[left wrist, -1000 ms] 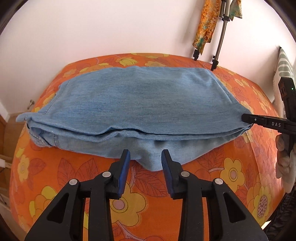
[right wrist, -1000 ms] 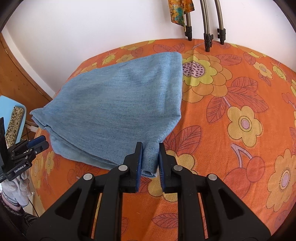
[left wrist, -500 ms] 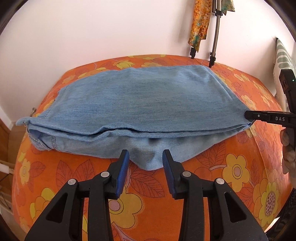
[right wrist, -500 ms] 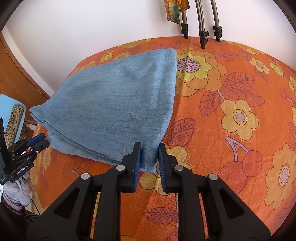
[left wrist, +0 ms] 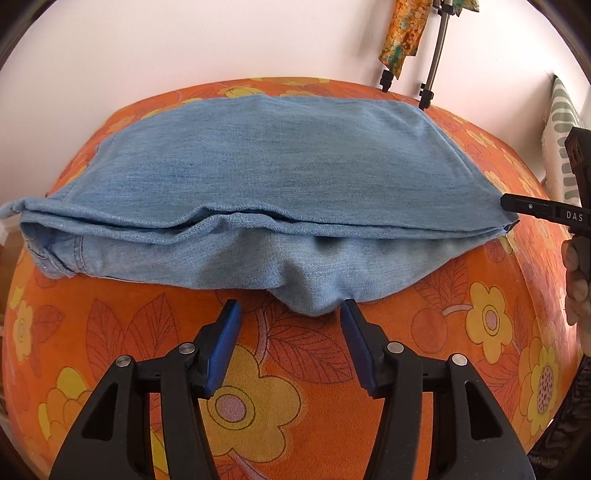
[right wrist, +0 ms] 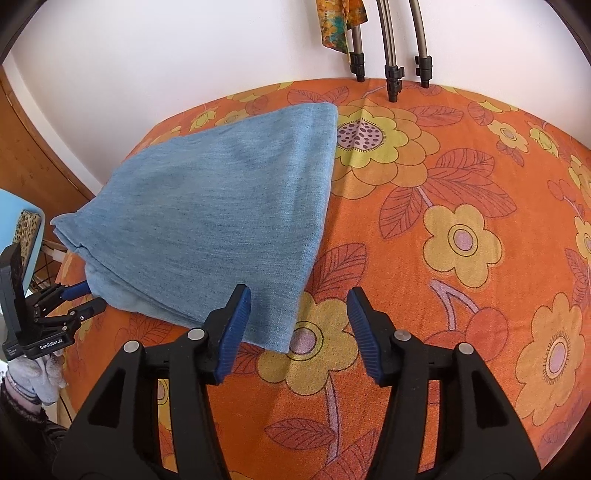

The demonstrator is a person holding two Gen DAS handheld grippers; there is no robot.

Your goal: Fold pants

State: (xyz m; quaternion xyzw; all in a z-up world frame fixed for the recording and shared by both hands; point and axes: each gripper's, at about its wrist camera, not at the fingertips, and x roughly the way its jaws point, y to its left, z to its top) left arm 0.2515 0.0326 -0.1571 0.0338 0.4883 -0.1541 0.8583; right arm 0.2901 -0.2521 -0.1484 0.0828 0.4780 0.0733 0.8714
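On the floral bedspread [right wrist: 461, 177] folded jeans [right wrist: 207, 221] lie flat.

The folded pants [left wrist: 280, 177] lie on the bedspread [left wrist: 280, 417], filling its far left part (the layers stacked one on another, their edges toward the near side). A bulge of cloth on the near edge reaches toward the left gripper [left wrist: 290, 319], which stands just near of it, the cloth's tip between the jaws but untouched. The right gripper [right wrist: 299, 308] stands at the pants' [right wrist: 207, 221] near right corner, that corner lying between its jaws. To the right of the pants the bedspread [right wrist: 461, 295] lies bare. Behind the bed rises the wall [right wrist: 184, 44]; three metal legs [right wrist: 391, 44] stand on the far edge, with a cloth [right wrist: 336, 22] hanging just left of them.
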